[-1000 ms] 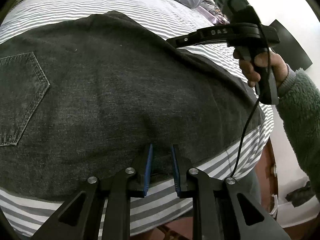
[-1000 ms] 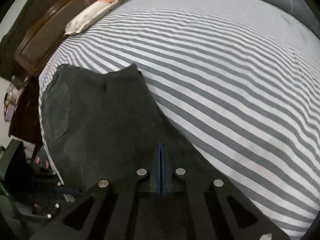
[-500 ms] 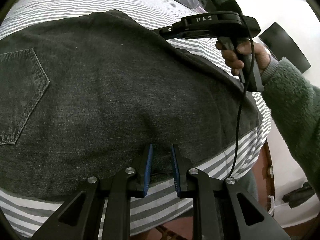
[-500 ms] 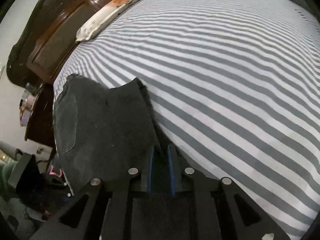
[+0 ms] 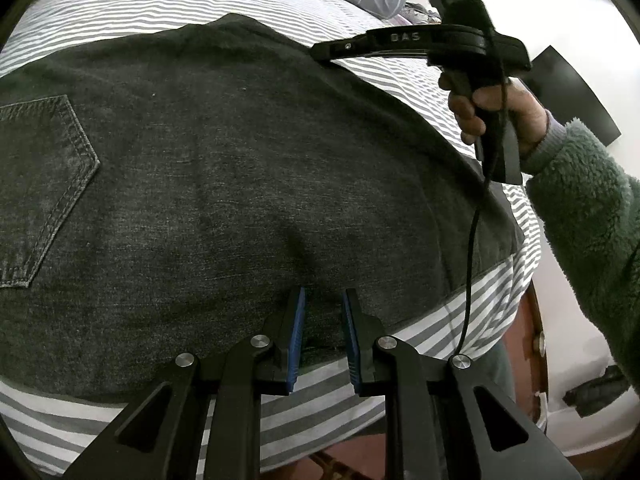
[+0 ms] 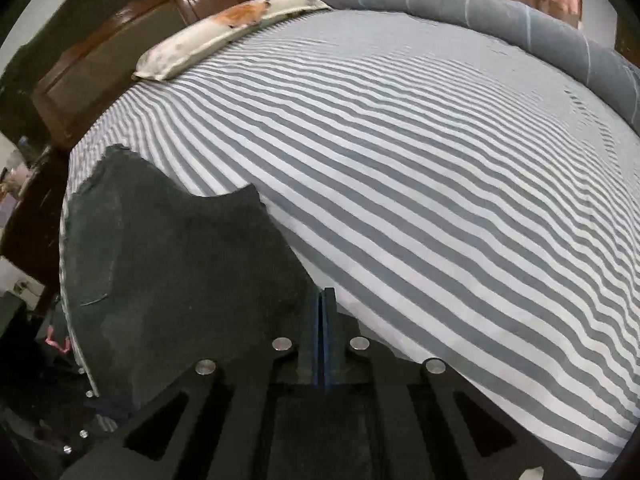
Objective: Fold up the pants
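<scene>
Dark grey denim pants [image 5: 240, 184] lie flat on the striped bed, back pocket [image 5: 40, 192] at the left. My left gripper [image 5: 323, 300] is open, its blue pads either side of the pants' near edge, low over the fabric. My right gripper [image 6: 323, 300] is shut at the pants' far edge; whether fabric sits between the pads is not clear. In the left wrist view the right gripper [image 5: 320, 52] reaches the far edge, held by a hand. The pants also show at the left in the right wrist view [image 6: 172, 272].
The grey-and-white striped bed sheet [image 6: 440, 184] spreads wide to the right. A rolled grey blanket [image 6: 500, 12] and a stained cream pillow [image 6: 224, 32] lie along the far side by the wooden headboard [image 6: 100, 80]. The bed's edge [image 5: 500, 308] drops off at right.
The right gripper opened briefly, then shut again at the pants' far edge, and its view swung to show more bed. The left gripper stayed open at the near edge.
</scene>
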A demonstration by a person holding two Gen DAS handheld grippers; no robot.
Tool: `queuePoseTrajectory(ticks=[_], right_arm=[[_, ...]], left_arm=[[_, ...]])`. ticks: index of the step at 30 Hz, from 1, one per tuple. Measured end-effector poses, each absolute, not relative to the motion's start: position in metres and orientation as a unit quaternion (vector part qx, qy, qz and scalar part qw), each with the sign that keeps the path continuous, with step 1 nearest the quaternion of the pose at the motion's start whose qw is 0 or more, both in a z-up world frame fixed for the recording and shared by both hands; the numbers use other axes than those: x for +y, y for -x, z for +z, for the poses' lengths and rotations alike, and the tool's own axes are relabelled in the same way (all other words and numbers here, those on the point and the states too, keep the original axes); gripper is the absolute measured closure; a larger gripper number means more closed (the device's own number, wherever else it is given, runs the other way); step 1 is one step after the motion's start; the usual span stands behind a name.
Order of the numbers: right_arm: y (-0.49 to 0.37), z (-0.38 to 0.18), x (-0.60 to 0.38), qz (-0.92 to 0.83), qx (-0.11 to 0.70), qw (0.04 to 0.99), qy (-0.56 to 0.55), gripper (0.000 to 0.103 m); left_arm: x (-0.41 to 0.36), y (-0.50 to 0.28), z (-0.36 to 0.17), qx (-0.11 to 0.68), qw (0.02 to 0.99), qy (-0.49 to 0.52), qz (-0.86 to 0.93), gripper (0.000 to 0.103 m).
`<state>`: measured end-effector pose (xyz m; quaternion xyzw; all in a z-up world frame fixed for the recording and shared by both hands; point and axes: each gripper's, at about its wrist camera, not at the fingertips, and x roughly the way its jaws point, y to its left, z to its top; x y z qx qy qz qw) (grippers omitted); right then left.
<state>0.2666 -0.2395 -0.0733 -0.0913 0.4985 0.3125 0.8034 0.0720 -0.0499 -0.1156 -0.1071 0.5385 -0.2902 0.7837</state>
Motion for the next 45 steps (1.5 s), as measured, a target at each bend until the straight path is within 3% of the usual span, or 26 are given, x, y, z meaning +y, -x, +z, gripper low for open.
queuePoseTrajectory(ticks=[7, 9, 11, 21, 24, 28, 33, 39, 45], right_arm=[[-0.267, -0.088, -0.223, 0.262, 0.496, 0.815, 0.146, 0.099], [-0.261, -0.076, -0.232, 0.240, 0.491, 0.830, 0.107, 0.084], [-0.246, -0.063, -0.251, 0.231, 0.485, 0.842, 0.048, 0.081], [-0.165, -0.070, -0.372, 0.119, 0.514, 0.847, -0.067, 0.082], [-0.159, -0.078, -0.391, 0.070, 0.520, 0.850, -0.045, 0.082], [-0.165, -0.088, -0.411, 0.034, 0.519, 0.852, -0.059, 0.097], [-0.169, -0.076, -0.413, 0.063, 0.517, 0.850, -0.077, 0.088], [-0.162, -0.071, -0.395, 0.126, 0.536, 0.835, -0.009, 0.075], [-0.181, -0.075, -0.376, 0.181, 0.546, 0.815, 0.076, 0.075]], left_arm=[[-0.050, -0.072, -0.115, 0.539, 0.784, 0.105, -0.288, 0.083], [-0.051, -0.072, -0.115, 0.540, 0.785, 0.103, -0.288, 0.083], [-0.052, -0.072, -0.115, 0.540, 0.785, 0.101, -0.286, 0.083], [-0.069, -0.065, -0.112, 0.533, 0.798, 0.075, -0.271, 0.083], [-0.074, -0.060, -0.112, 0.530, 0.802, 0.065, -0.267, 0.083], [-0.081, -0.055, -0.111, 0.527, 0.807, 0.053, -0.260, 0.083], [-0.085, -0.053, -0.110, 0.527, 0.810, 0.039, -0.254, 0.083], [-0.092, -0.053, -0.109, 0.523, 0.813, 0.032, -0.252, 0.083], [-0.091, -0.054, -0.109, 0.527, 0.810, 0.034, -0.255, 0.083]])
